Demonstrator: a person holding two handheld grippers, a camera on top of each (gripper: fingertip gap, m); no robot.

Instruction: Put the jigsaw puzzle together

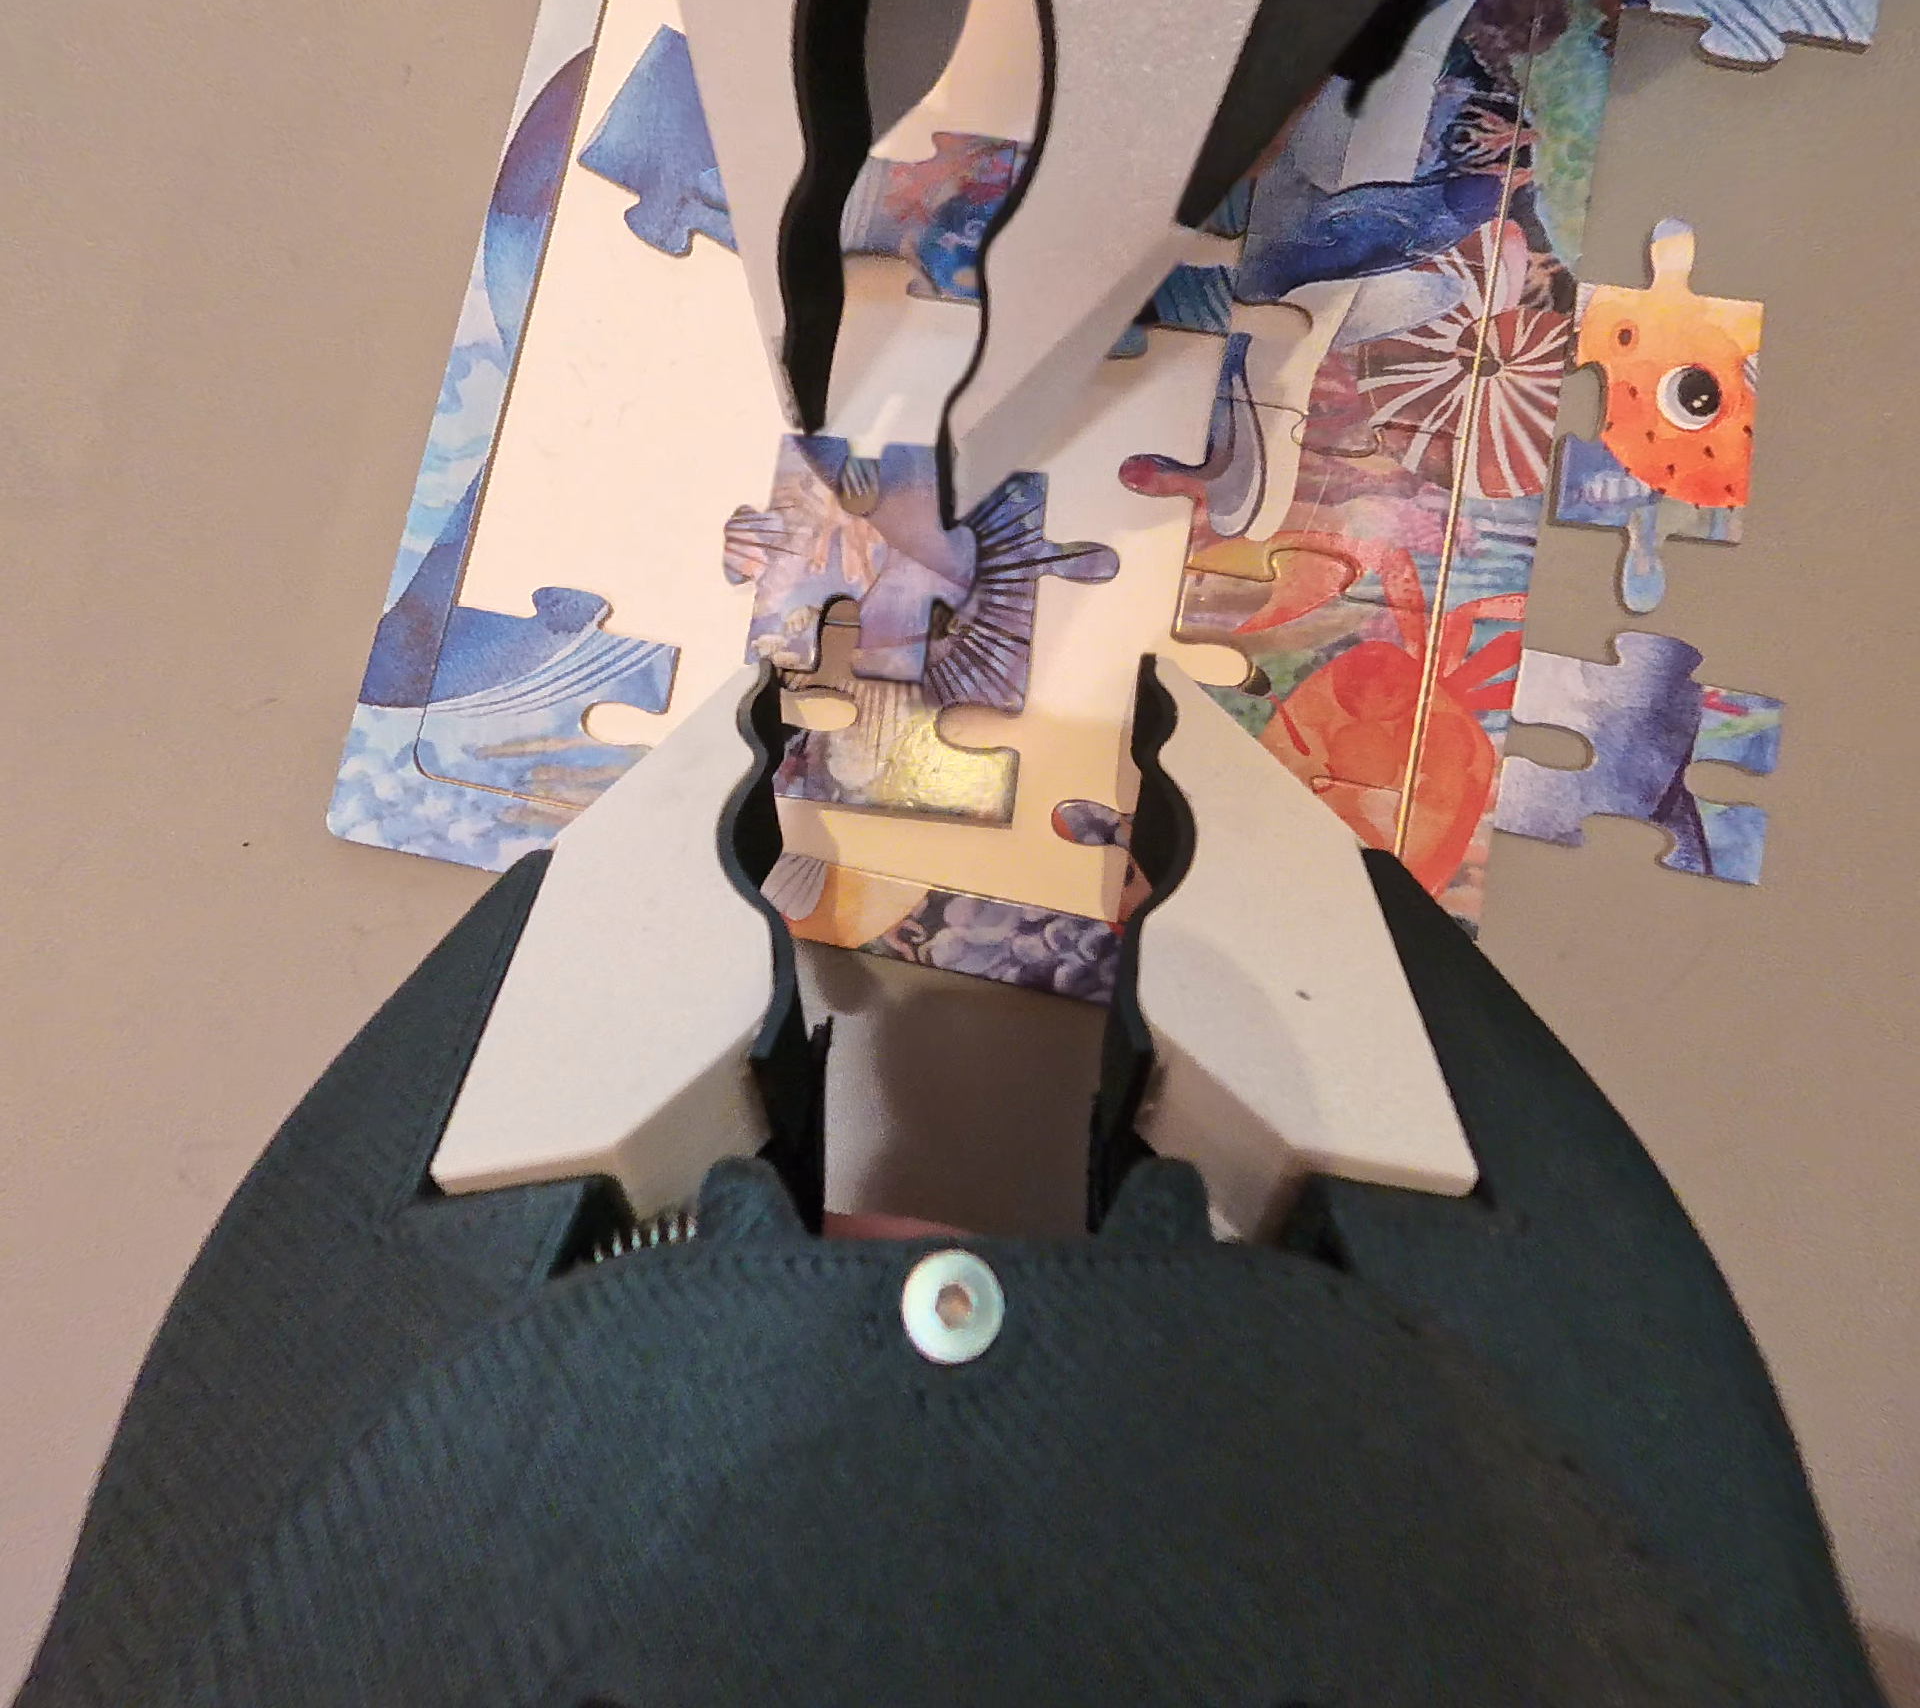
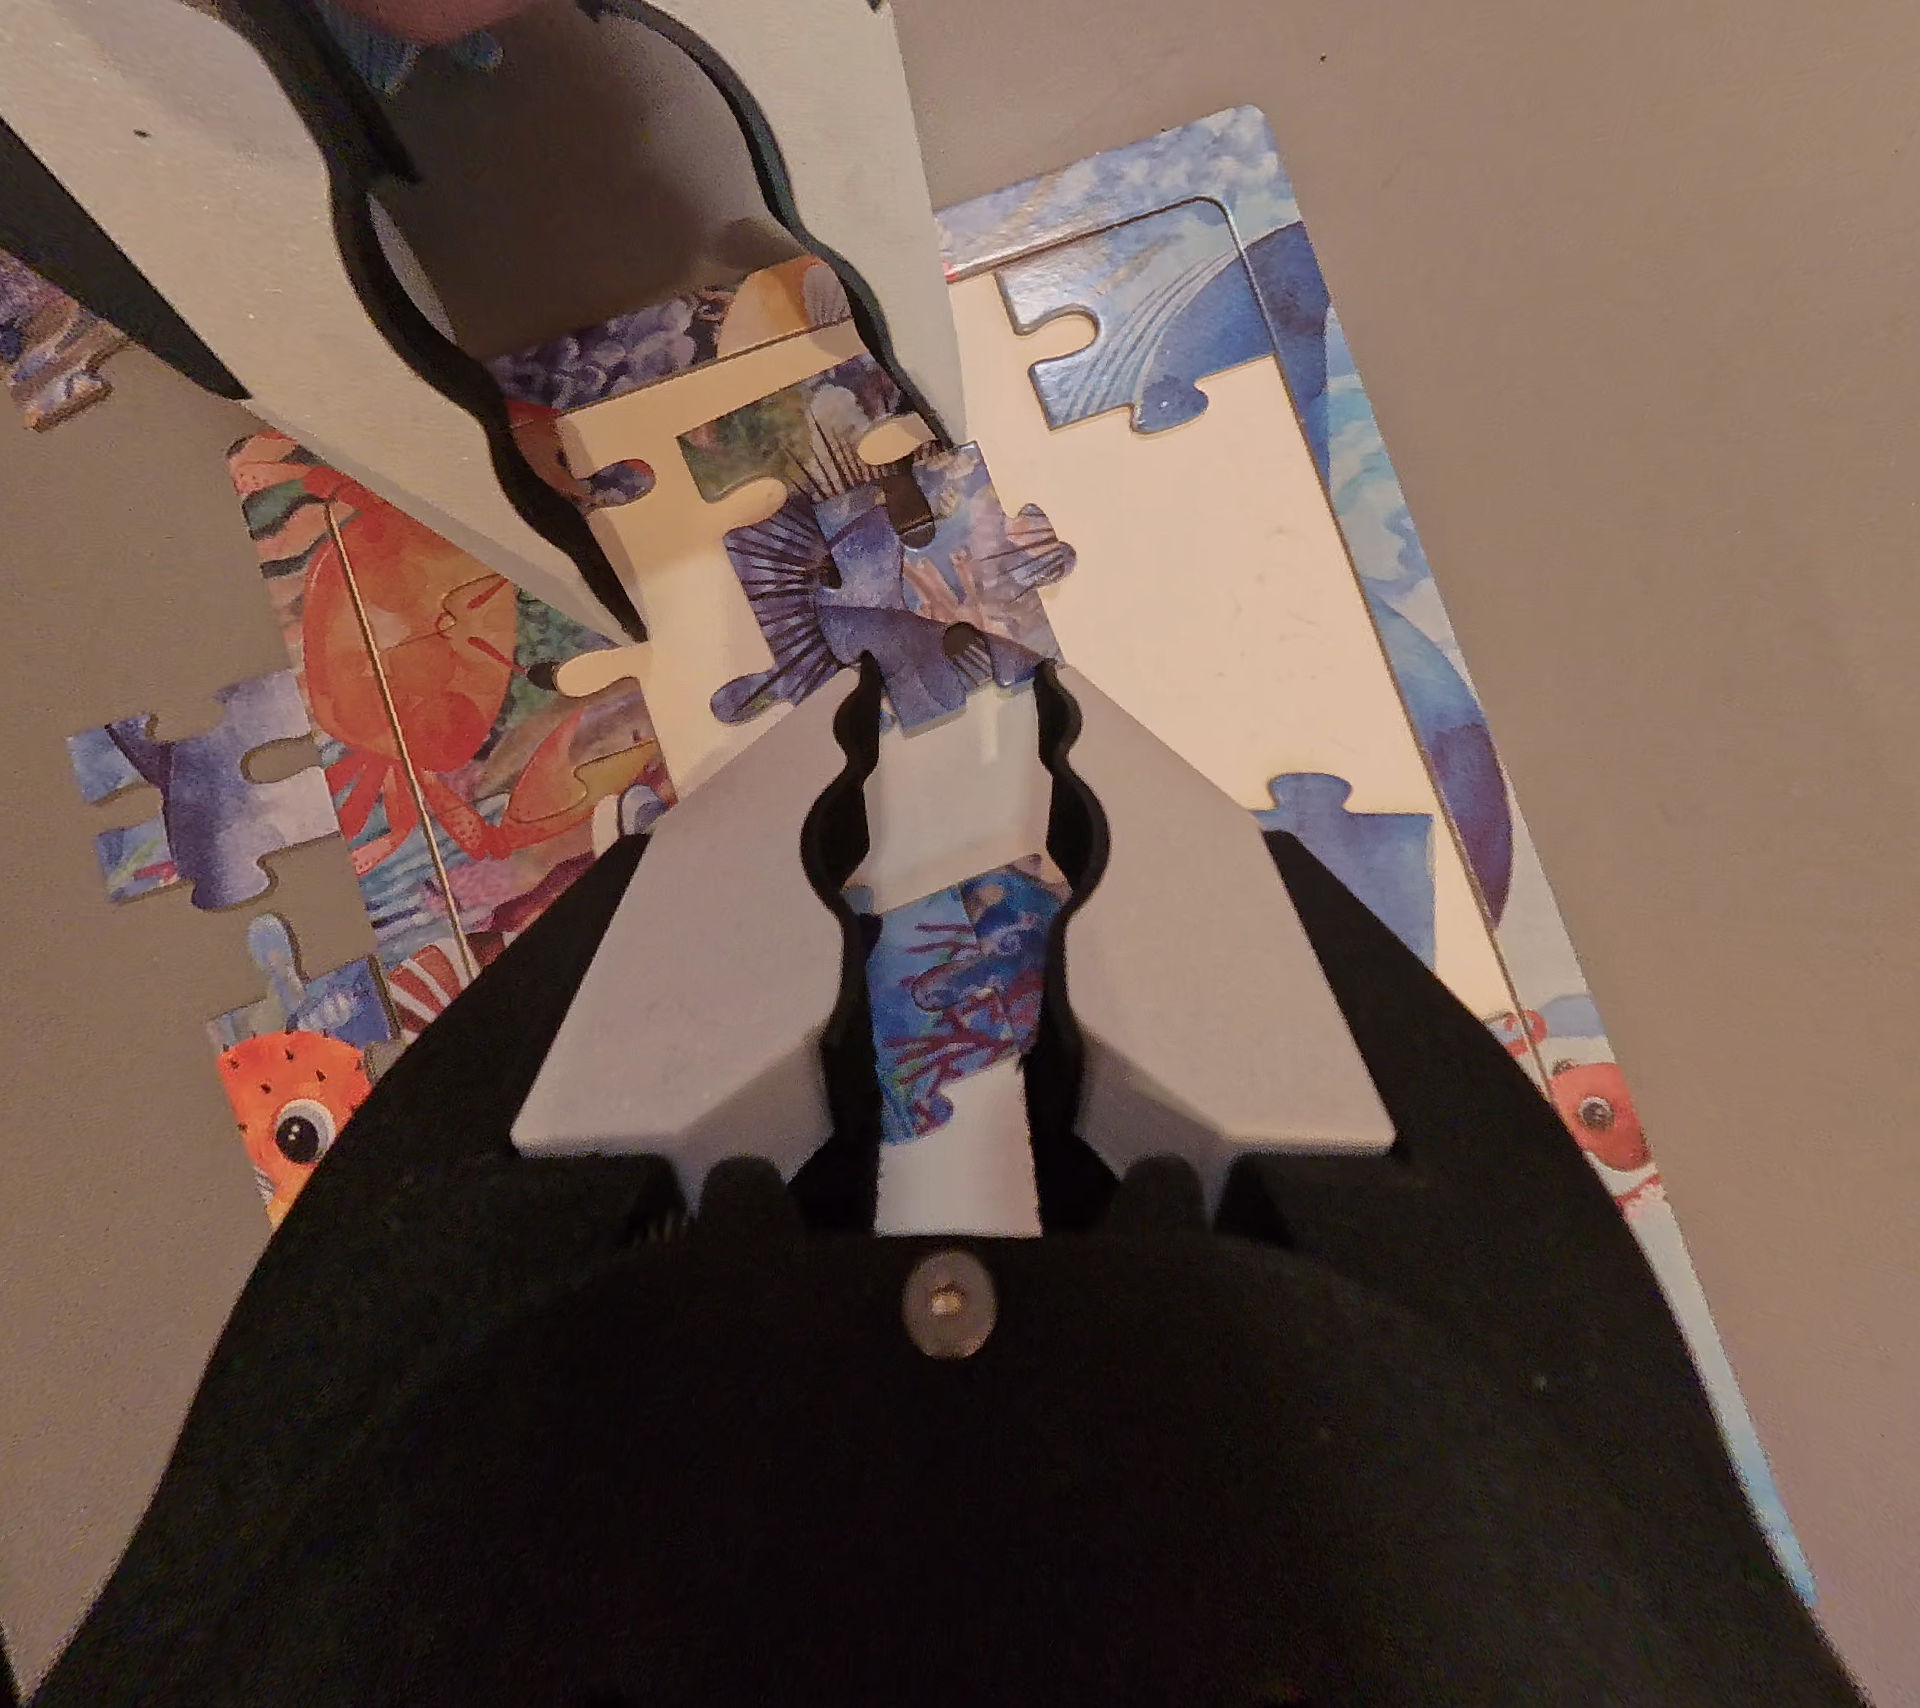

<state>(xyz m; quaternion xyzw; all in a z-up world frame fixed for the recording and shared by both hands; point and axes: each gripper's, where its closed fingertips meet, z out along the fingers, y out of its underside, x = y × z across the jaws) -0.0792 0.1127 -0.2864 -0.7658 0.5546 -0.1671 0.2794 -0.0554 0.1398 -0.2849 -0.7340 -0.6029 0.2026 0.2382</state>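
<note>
Overhead, left gripper and right gripper both gape empty, tips meeting at the purple piece.

Right gripper open over puzzle tray, tips at purple piece; left gripper opposite, also open; loose piece beside the tray.

2 hand-held grippers, jaws parted
</note>
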